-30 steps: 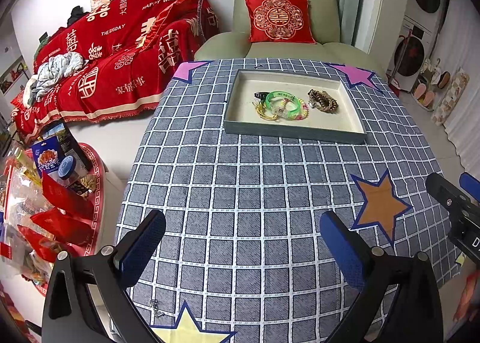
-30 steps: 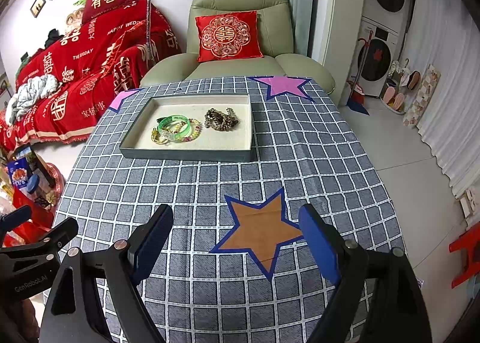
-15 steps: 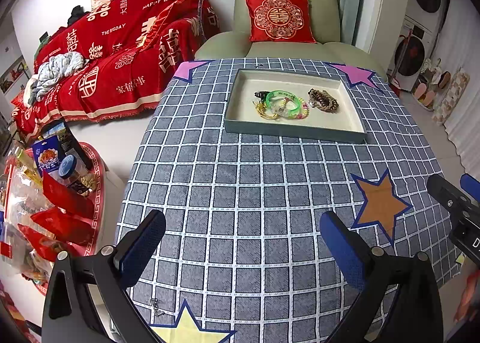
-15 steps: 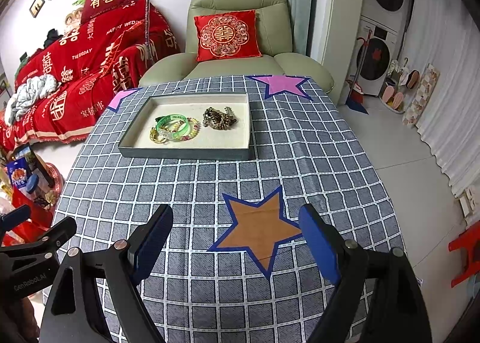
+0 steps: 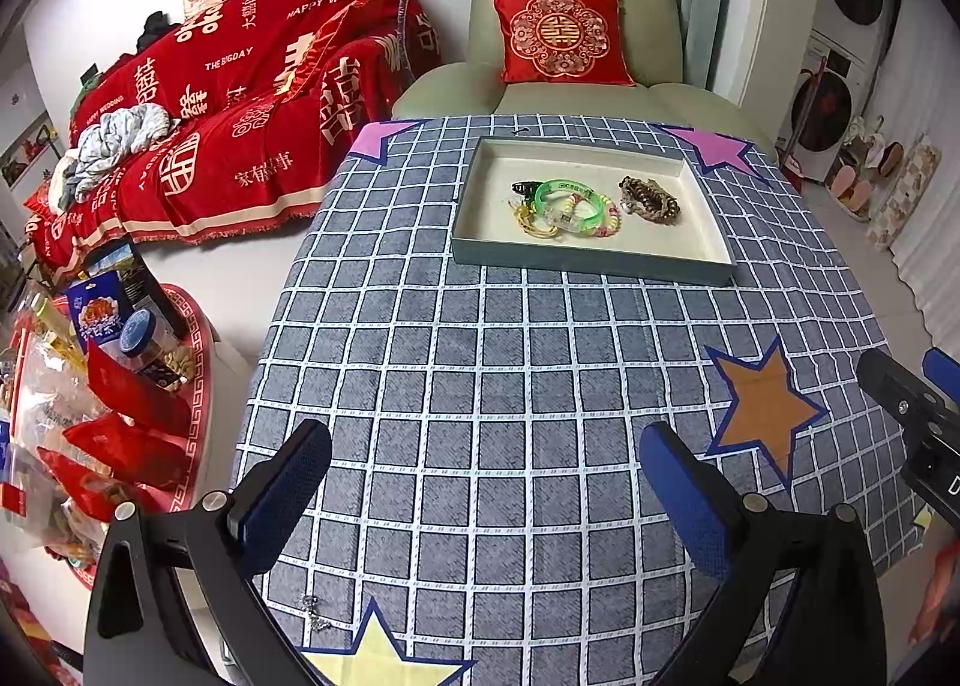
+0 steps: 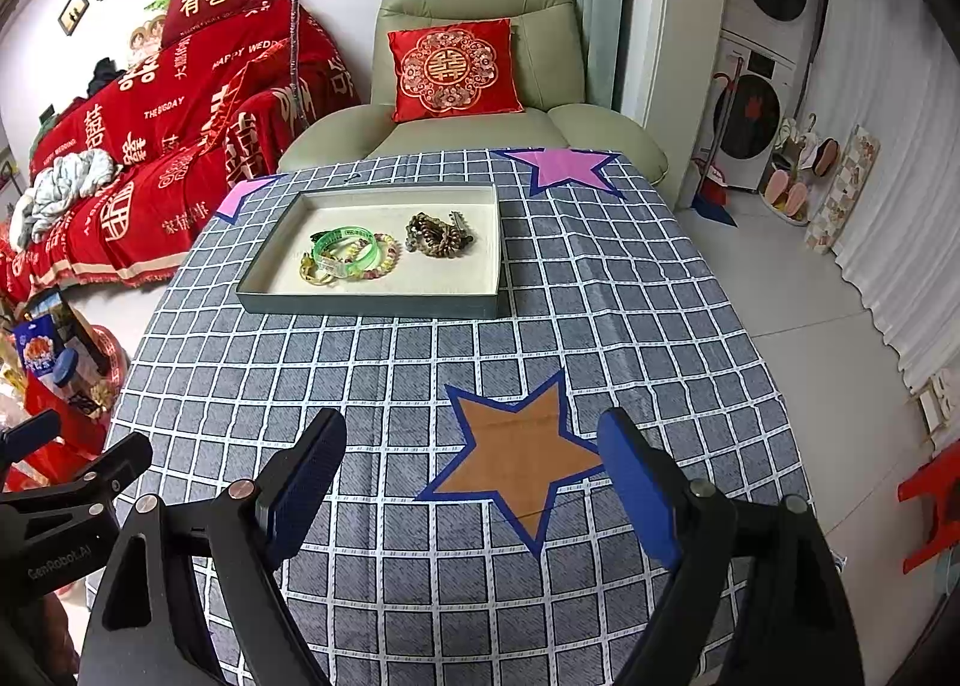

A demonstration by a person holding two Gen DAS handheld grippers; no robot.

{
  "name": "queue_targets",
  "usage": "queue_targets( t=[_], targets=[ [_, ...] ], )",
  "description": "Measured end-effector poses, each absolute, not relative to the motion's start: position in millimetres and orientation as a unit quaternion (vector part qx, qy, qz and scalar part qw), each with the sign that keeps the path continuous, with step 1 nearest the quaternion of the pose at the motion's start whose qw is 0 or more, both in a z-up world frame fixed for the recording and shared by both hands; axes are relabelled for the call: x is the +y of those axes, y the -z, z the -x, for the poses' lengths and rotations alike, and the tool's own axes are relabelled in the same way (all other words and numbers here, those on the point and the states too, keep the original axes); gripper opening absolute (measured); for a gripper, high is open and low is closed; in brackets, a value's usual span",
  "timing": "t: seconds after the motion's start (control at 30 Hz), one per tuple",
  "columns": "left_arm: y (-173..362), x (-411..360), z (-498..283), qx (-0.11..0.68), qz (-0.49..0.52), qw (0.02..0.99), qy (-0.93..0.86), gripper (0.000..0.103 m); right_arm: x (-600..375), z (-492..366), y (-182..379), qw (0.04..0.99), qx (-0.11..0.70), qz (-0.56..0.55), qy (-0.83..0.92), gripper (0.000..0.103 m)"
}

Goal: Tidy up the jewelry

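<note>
Both tongs hung wide open and empty over the near half of the checked tablecloth (image 5: pixel 480 362), the left gripper (image 5: pixel 486 482) and the right gripper (image 6: pixel 474 476) barely shifted from a second earlier; the right view had crept slightly toward the tray (image 6: pixel 372 299). All the jewelry lay inside that tray at the far end, unchanged: a green bangle (image 5: pixel 567 200) overlapping a pink beaded bracelet (image 5: pixel 606 221) and a yellow piece (image 5: pixel 531 221), with a brown bead bracelet (image 5: pixel 651 200) just beside them. On the red sofa throw (image 5: pixel 240 104) "HAPPY WEDDING" and "THE BIGDAY" could be read; "GenRobot.AI" marked the left gripper's body.
</note>
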State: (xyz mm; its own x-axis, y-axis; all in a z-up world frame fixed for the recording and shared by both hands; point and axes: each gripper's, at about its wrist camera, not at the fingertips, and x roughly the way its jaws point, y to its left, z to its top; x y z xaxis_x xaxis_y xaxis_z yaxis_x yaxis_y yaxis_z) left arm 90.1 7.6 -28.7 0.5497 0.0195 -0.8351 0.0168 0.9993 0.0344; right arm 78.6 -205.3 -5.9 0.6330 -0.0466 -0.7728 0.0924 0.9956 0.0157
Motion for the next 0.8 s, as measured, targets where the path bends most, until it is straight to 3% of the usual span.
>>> queue_targets(
  t=[0.8],
  targets=[
    [30.0,10.9,-90.0,0.474,-0.016,0.880,0.003,0.103,-205.9,-78.5,5.1,0.903,0.428,-0.027,0.039,0.088]
  ],
)
